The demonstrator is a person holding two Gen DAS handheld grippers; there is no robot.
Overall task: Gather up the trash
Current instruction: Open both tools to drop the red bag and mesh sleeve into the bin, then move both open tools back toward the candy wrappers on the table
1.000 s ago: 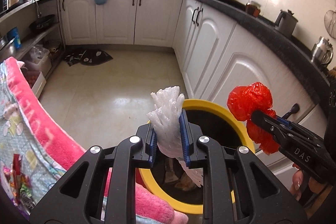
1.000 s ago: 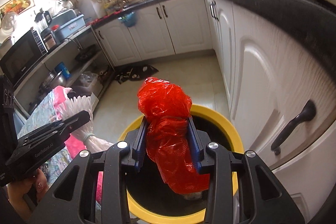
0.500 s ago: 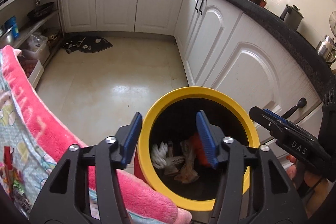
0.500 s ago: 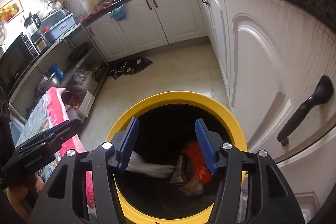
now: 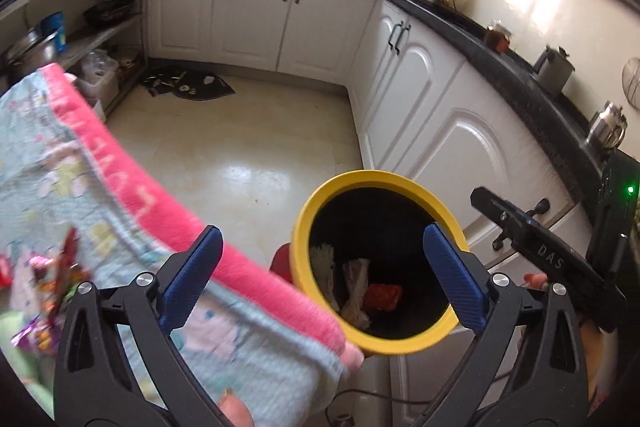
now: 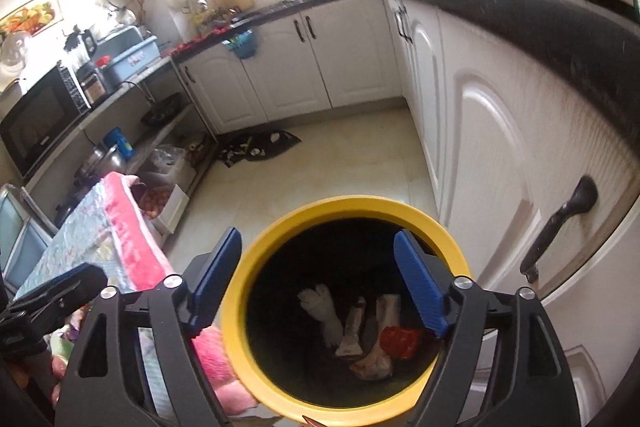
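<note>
Both your grippers, left [image 5: 320, 277] and right [image 6: 318, 283], gape empty over the bin [image 6: 240, 291]; fetch the wrappers [image 5: 44, 291] at lower left.

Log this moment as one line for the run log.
left gripper: open, empty | right gripper: open, empty | red bag, white wrapper: inside yellow bin | more wrappers: on blanket

Yellow bin [image 5: 400, 345] on tiled floor [image 5: 256, 147]
</note>
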